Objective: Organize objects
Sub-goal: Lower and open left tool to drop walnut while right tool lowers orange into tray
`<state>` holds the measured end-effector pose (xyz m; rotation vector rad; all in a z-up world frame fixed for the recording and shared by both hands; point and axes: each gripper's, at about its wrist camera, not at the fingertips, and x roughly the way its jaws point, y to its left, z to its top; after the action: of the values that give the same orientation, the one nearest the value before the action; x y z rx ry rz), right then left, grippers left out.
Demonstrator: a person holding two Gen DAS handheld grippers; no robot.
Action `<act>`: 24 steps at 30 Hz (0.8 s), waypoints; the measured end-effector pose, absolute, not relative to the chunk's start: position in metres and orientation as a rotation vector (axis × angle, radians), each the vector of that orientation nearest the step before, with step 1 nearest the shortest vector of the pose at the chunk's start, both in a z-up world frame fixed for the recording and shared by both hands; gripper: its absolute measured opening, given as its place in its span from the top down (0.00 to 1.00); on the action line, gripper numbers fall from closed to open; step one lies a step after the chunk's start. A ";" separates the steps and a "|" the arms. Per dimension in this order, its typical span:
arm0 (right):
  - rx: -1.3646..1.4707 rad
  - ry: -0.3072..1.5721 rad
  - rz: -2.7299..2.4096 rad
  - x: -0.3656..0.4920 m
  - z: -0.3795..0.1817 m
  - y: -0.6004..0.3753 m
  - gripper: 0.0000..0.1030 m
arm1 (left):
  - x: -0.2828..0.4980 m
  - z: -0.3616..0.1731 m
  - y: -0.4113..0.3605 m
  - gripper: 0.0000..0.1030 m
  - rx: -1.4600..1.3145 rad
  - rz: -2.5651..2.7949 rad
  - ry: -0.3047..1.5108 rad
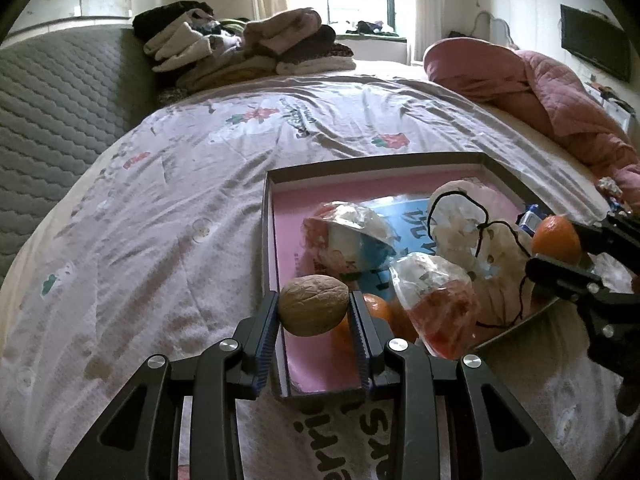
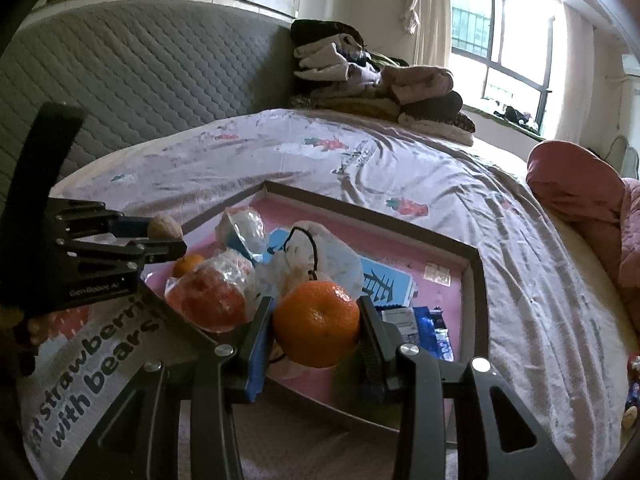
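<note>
My left gripper (image 1: 313, 312) is shut on a brown walnut (image 1: 313, 310), held above the near left corner of a shallow pink-lined box (image 1: 280, 240) on the bed. My right gripper (image 2: 316, 326) is shut on an orange mandarin (image 2: 316, 324) over the box's near edge (image 2: 474, 280). Inside the box lie several clear plastic bags (image 1: 436, 300), a white bag with a black cord (image 1: 464, 216), a blue card (image 1: 416, 216) and another mandarin (image 2: 188, 265). The left gripper (image 2: 160, 236) with the walnut (image 2: 165, 227) shows at left in the right wrist view; the right gripper with its mandarin (image 1: 556, 239) shows at right in the left wrist view.
The box rests on a pale printed bedsheet (image 1: 180, 208). A grey quilted headboard (image 2: 140, 80) stands behind, with a pile of folded clothes (image 1: 248, 48) by the window. A pink quilt (image 1: 540, 92) is bunched at the right. Small items (image 2: 632, 400) lie at the bed's right edge.
</note>
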<state>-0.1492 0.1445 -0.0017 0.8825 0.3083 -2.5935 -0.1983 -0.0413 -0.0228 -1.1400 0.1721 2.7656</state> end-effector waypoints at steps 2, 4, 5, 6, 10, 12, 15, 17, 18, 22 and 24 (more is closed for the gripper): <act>0.890 0.311 -2.591 -0.149 -0.004 0.144 0.60 | -0.198 -0.023 -0.041 0.66 -1.143 2.764 0.170; 0.895 0.312 -2.590 -0.149 -0.006 0.144 0.60 | -0.198 -0.024 -0.040 0.66 -1.147 2.760 0.171; 0.895 0.311 -2.591 -0.149 -0.006 0.144 0.60 | -0.197 -0.024 -0.039 0.66 -1.148 2.759 0.174; 0.896 0.311 -2.590 -0.149 -0.007 0.144 0.60 | -0.196 -0.025 -0.038 0.66 -1.146 2.759 0.174; 0.897 0.306 -2.597 -0.149 -0.009 0.145 0.60 | -0.194 -0.027 -0.035 0.66 -1.139 2.759 0.187; 0.899 0.296 -2.601 -0.151 -0.010 0.146 0.60 | -0.193 -0.028 -0.034 0.66 -1.138 2.762 0.184; 0.905 0.282 -2.602 -0.153 -0.013 0.147 0.60 | -0.192 -0.028 -0.034 0.66 -1.133 2.765 0.189; 0.911 0.272 -2.604 -0.155 -0.016 0.147 0.60 | -0.192 -0.028 -0.032 0.66 -1.128 2.765 0.191; 0.919 0.266 -2.602 -0.156 -0.018 0.147 0.60 | -0.191 -0.029 -0.031 0.66 -1.127 2.764 0.192; 0.943 0.253 -2.596 -0.160 -0.022 0.148 0.60 | -0.190 -0.029 -0.028 0.66 -1.113 2.760 0.198; 0.958 0.247 -2.594 -0.162 -0.025 0.149 0.60 | -0.190 -0.030 -0.026 0.66 -1.106 2.758 0.203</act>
<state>-0.1620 0.1486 -0.0247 0.9578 0.2468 -2.5945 -0.1897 -0.0258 -0.0297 -1.1058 0.2028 2.7580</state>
